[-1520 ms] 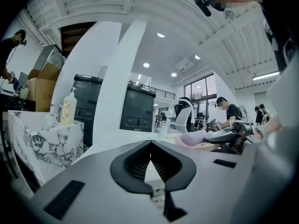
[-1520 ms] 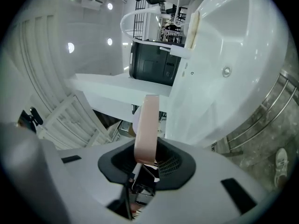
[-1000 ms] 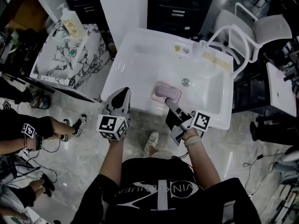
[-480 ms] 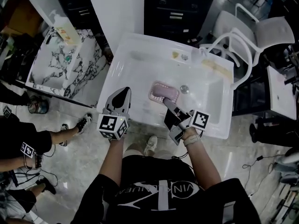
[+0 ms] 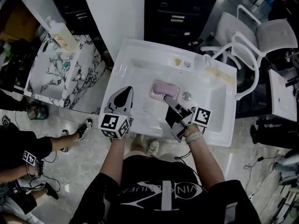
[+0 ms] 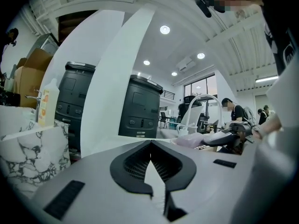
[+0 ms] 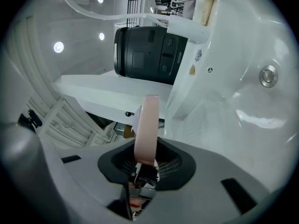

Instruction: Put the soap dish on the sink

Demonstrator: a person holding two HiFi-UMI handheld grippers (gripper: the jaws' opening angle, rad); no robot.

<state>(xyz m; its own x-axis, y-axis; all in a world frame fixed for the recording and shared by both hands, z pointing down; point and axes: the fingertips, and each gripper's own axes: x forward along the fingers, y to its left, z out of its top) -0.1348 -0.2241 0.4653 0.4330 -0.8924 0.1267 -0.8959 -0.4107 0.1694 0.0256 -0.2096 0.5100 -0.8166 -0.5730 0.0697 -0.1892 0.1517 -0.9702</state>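
**Inspector:** Head view, position?

**Assistant:** On the person's head, high above, facing steeply down onto the sink (image 5: pixel 135 73). It has the widest coverage.

**Inspector:** Left gripper view?

**Assistant:** It rides the left gripper (image 5: pixel 127 90), low and near level, looking along its jaws across the sink rim. It shares the marbled counter (image 6: pixel 32 148) and the right gripper (image 6: pixel 210 140) with the head view.

**Inspector:** Right gripper view?

**Assistant:** It rides the right gripper, rolled sideways, very close to the basin wall. The drain (image 7: pixel 267 76) is common to it and the head view.

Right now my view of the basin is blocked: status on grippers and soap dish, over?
Right gripper shut on pink oval soap dish, over white sink. Left gripper shut, empty, at near rim. Nothing seen in the way.
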